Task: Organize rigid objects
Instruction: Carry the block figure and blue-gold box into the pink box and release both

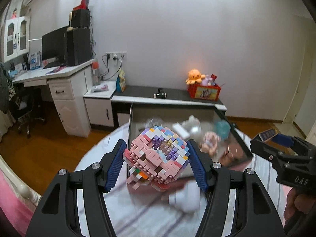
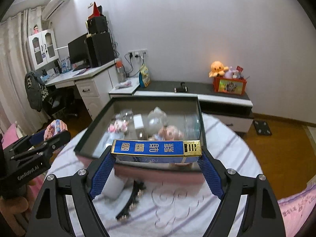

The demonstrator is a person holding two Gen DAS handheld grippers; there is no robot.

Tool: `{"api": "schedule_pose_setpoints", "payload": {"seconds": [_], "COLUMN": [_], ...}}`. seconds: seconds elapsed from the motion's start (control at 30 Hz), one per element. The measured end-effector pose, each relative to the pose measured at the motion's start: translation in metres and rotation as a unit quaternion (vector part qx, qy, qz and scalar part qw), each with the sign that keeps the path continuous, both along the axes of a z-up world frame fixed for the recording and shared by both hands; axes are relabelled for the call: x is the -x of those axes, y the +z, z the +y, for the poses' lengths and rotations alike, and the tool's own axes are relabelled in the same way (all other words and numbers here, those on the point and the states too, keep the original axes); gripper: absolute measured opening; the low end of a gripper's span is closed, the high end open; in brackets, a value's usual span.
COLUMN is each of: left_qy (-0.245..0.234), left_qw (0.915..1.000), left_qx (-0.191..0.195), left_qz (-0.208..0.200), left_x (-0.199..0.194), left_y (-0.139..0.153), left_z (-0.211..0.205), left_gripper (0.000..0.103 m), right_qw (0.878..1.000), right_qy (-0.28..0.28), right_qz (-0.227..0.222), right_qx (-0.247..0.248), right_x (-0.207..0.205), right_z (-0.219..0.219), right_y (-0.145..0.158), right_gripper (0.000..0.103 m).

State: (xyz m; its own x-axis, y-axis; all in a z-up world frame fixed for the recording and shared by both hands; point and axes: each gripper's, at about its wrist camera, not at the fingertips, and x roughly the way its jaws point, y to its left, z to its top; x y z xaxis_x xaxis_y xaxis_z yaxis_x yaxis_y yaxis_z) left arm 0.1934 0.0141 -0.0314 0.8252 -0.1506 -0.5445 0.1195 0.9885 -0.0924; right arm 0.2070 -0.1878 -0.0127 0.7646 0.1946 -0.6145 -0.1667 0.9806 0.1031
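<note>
My left gripper is shut on a pink block-built figure and holds it above the near left corner of a dark open box. My right gripper is shut on a long blue and gold box, held crosswise over the near edge of the dark open box. The box holds several blurred small toys and a white block. Each gripper shows in the other's view: the right gripper at right, the left gripper at left.
The box sits on a round table with a striped cloth. On the cloth lie a black comb-like piece, a white cylinder and clear plastic shapes. Behind stand a low cabinet and a desk.
</note>
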Motion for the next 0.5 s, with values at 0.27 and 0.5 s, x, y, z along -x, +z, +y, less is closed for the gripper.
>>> {"api": "schedule_pose_setpoints", "payload": {"seconds": [0.27,0.5], "left_qy": [-0.011,-0.018], "left_qw": [0.9999,0.999], "left_qx": [0.0,-0.011], "left_qz": [0.008,0.039], "left_x": [-0.057,-0.097], "left_y": [0.003,-0.021], "left_z": [-0.011,-0.027], "left_gripper": [0.064,0.064], "right_qw": [1.0,1.0], "right_qy": [-0.004,0.004], "right_qz": [0.003,0.029], "right_qx": [0.004,0.011], "right_x": [-0.055,-0.09], "right_z": [-0.005,0.0], "right_y": [-0.001,-0.024], "right_gripper": [0.084,0.084]}}
